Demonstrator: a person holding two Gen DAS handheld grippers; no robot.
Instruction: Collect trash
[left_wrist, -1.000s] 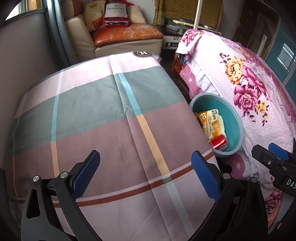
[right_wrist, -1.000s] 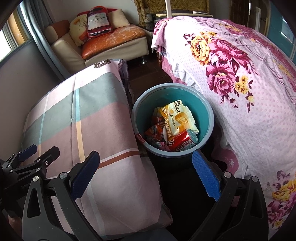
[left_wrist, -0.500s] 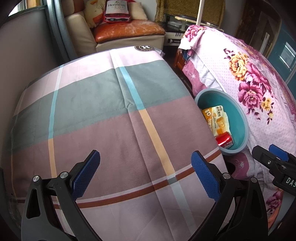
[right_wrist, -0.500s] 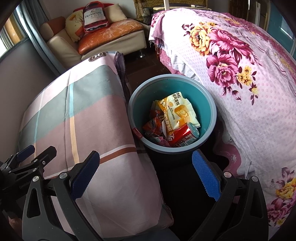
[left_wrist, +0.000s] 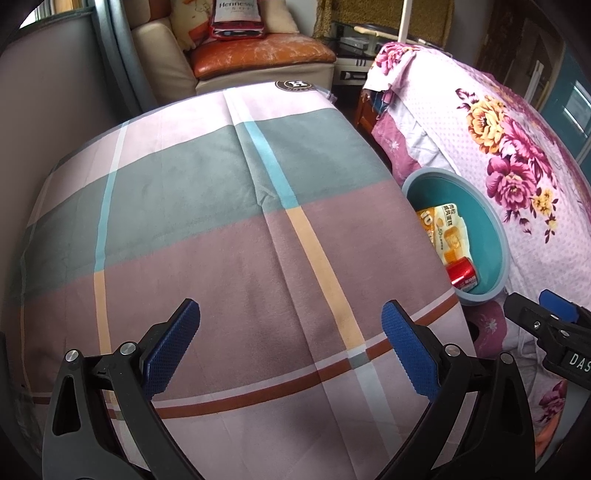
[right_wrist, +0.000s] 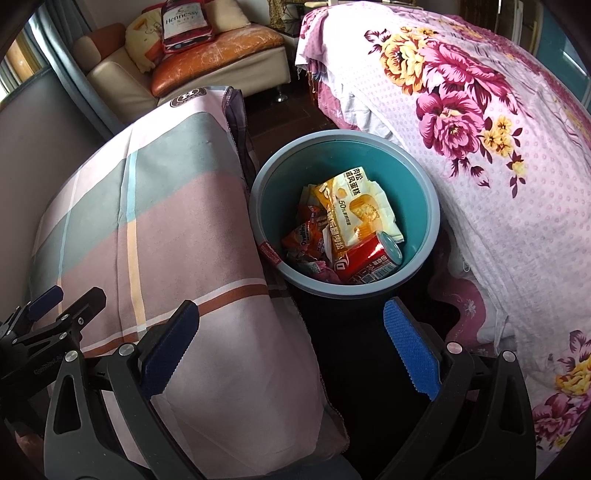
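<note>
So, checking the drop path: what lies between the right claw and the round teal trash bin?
Only dark, bare floor separates the right claw from the round teal trash bin, seen in the right wrist view.

Soft daylight fills both views, coming from a window at the far upper left, well beyond the tongs. No hard shadows fall. The plaid cloth (left_wrist: 240, 229) glares pale at its far edge and dims toward the tongs. The floor gap just ahead of the right gripper (right_wrist: 291, 345) sinks into near-black shadow. Fisheye distortion bulges straight lines, and dark vignetting cuts the corners. Focus is sharp mid-frame; the far sofa (right_wrist: 207, 59) looks slightly soft.
</note>
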